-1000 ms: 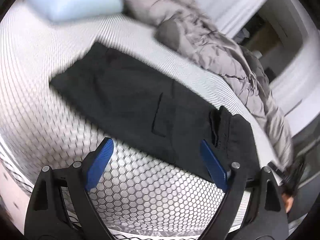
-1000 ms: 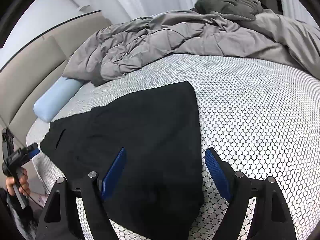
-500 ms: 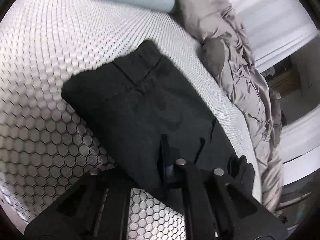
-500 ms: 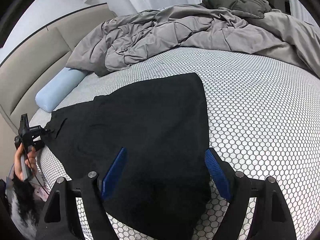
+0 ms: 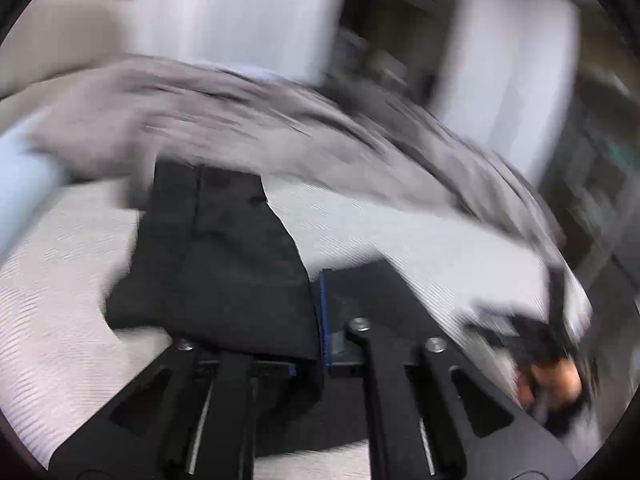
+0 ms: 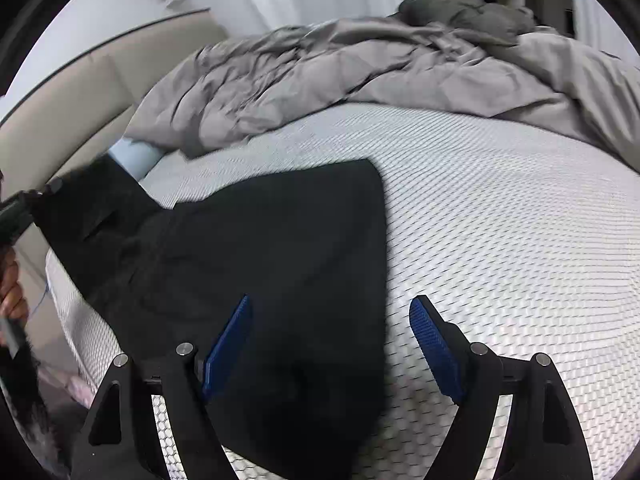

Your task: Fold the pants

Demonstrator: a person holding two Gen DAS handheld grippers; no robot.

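From the left wrist view I have the left gripper (image 5: 316, 320) clamped on a fold of the black pants (image 5: 224, 264). The fingers (image 5: 324, 312) stand narrow with cloth pressed between them, and they are opening slightly on that cloth. The picture is badly smeared, so I can only say it looks like the waistband end that hangs up off the bed (image 5: 60, 320) from my grip. Beyond it lie the grey duvet (image 5: 200, 120) and a pale blue pillow (image 5: 24, 192). At the right edge I can make out the other tool and the hand (image 5: 548, 384) that carries it.

From the right wrist view the right gripper (image 6: 330, 348) hovers with its fingers (image 6: 434, 344) wide, and nothing is between them. The near part of the pants (image 6: 280, 260) lies flat on the bed (image 6: 500, 240) below, its right edge running straight under the gap. At far left the raised end is pulled up toward the headboard (image 6: 80, 92), with the left gripper (image 6: 38, 194) only partly in sight there.

I judge the folding barely begun: one end is lifted, no crease is laid, and the whole fold-over is left to do. There is plenty of bare bed to the right. The duvet (image 6: 360, 64) crowds the far side, and the near left edge of the bed is close to the cloth.
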